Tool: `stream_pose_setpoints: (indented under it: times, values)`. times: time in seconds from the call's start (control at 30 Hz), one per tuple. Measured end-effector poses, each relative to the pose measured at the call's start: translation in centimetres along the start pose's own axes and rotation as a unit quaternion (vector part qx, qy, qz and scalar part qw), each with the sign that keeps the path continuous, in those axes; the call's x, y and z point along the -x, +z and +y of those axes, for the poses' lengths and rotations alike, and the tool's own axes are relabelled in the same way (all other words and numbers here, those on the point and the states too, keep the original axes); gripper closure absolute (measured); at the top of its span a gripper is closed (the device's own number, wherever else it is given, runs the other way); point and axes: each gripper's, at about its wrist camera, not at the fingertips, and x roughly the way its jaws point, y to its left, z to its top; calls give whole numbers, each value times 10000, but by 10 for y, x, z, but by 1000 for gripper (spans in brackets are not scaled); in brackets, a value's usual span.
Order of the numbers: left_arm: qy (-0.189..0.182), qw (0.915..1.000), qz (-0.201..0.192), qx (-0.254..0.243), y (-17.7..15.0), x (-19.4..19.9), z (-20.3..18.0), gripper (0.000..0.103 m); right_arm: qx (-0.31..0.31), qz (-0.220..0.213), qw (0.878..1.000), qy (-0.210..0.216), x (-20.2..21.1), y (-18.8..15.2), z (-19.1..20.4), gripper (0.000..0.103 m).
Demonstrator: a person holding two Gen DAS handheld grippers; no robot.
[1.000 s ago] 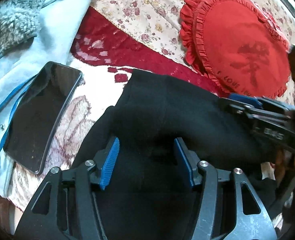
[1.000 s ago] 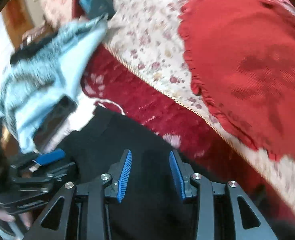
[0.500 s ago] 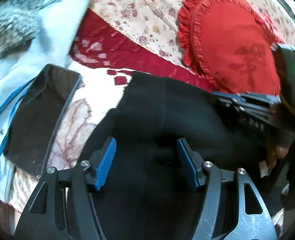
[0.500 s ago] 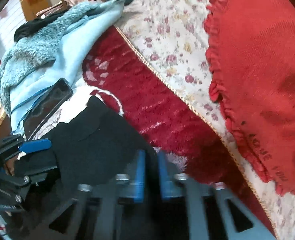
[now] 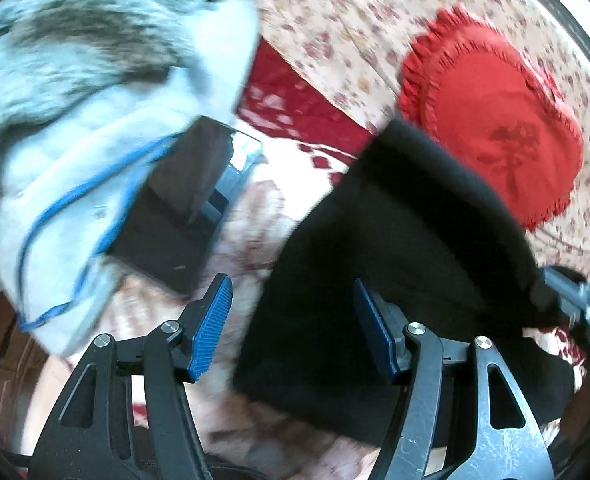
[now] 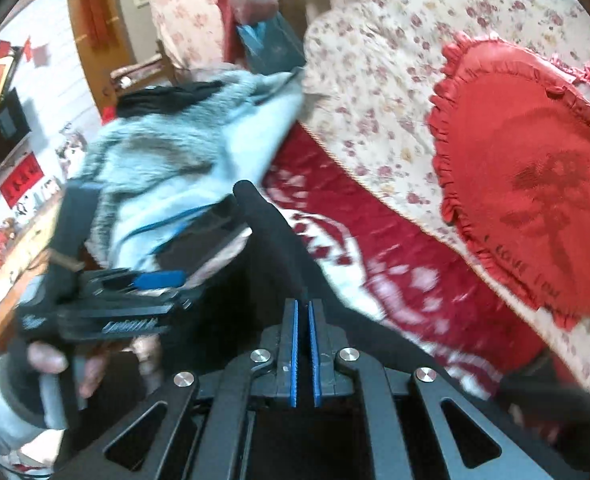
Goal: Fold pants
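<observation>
The right gripper has its blue pads pinched together on a lifted fold of the black pants, which lie on the patterned red blanket. The left gripper stands wide apart above the cloth, gripping nothing, beside a phone and heart cushion.

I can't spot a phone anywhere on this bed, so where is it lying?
In the left wrist view the dark phone lies left of centre, partly on the pale blue fleece garment, with the black pants to its right.
</observation>
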Motion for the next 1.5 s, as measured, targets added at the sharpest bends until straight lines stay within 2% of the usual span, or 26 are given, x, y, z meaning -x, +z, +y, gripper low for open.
stream_pose_setpoints:
  times: [0.13,0.27,0.33,0.43,0.53,0.57,0.8,1.0,1.07,1.13,1.3,1.37,1.43,1.5]
  values:
    - [177,9992,-334,136,-1,33,19,40,-297,85,9991,300,4,-26,18,99]
    - [279,9979,-579,121,-3,57,20,40,-535,366,9967,489,-13,-54,33,98]
    - [217,9982,-565,54,-3,56,12,40,-641,563,9944,628,-26,-68,42,98]
    - [138,9987,-461,-166,-8,48,-8,40,-452,811,9946,464,-42,-82,52,98]
    - [10,9990,-288,-336,-16,37,-28,40,-930,741,9907,658,-35,-87,37,98]
    - [-21,9990,-201,-393,-19,30,-35,40,-1086,716,9890,704,-28,-88,30,95]
    - [-49,9980,121,-619,-36,9,-56,40,-1297,360,9905,-292,25,-88,-9,87]
    - [14,9971,153,-741,-43,3,-61,40,-1862,-9,9764,-1096,57,-85,-67,79]
    - [27,9971,165,-749,-44,2,-62,40,-1936,-59,9736,-1210,60,-81,-82,75]
    - [47,9969,185,-761,-45,0,-62,40,-2000,67,9717,-1257,55,-76,-96,73]
    - [85,9966,227,-786,-46,-3,-62,40,-2255,444,9700,-798,25,-71,-125,75]
    - [68,9967,238,-777,-46,-3,-61,40,-2045,403,9734,-948,25,-70,-121,87]
    - [68,9967,245,-772,-46,-5,-61,40,-1696,364,9778,-1177,30,-68,-113,90]
    - [118,9964,258,-802,-47,-8,-63,40,-1485,571,9751,-1542,21,-72,-112,90]
